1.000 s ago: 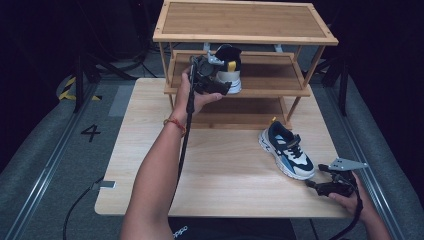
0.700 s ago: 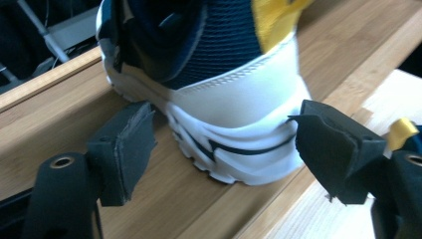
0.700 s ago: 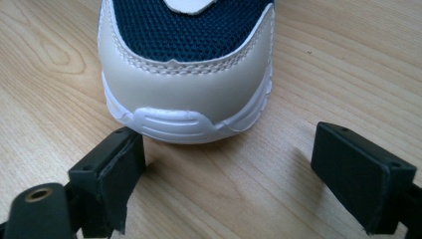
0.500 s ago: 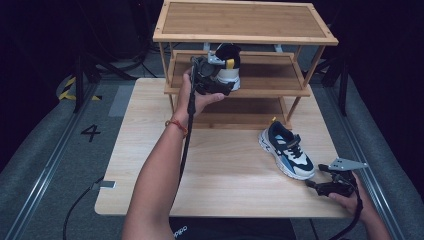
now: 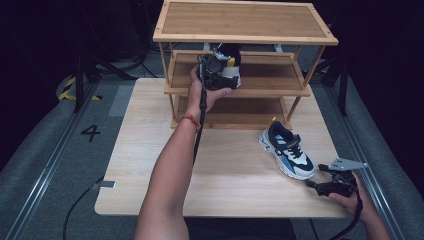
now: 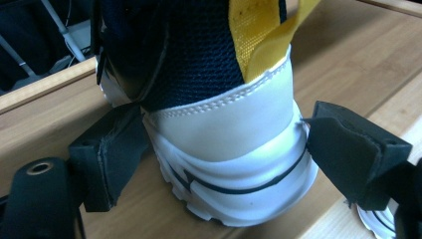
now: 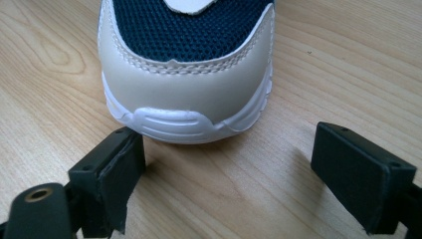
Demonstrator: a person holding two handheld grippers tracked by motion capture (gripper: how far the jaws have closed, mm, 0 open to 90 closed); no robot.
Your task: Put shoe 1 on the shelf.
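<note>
One shoe (image 5: 226, 70) sits on the rack's (image 5: 240, 92) middle shelf, heel gripped by the left gripper (image 6: 219, 149), while its mate (image 5: 287, 150) waits near the table's (image 5: 150, 165) right edge before the wide-open right gripper (image 7: 226, 174).

left tool (image 5: 216, 75) holding shoe (image 5: 227, 67) on shelf (image 5: 260, 87)

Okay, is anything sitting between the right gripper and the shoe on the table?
Nothing visible. The right gripper is open, facing the toe of the shoe, with bare table between its jaws and the toe.
</note>
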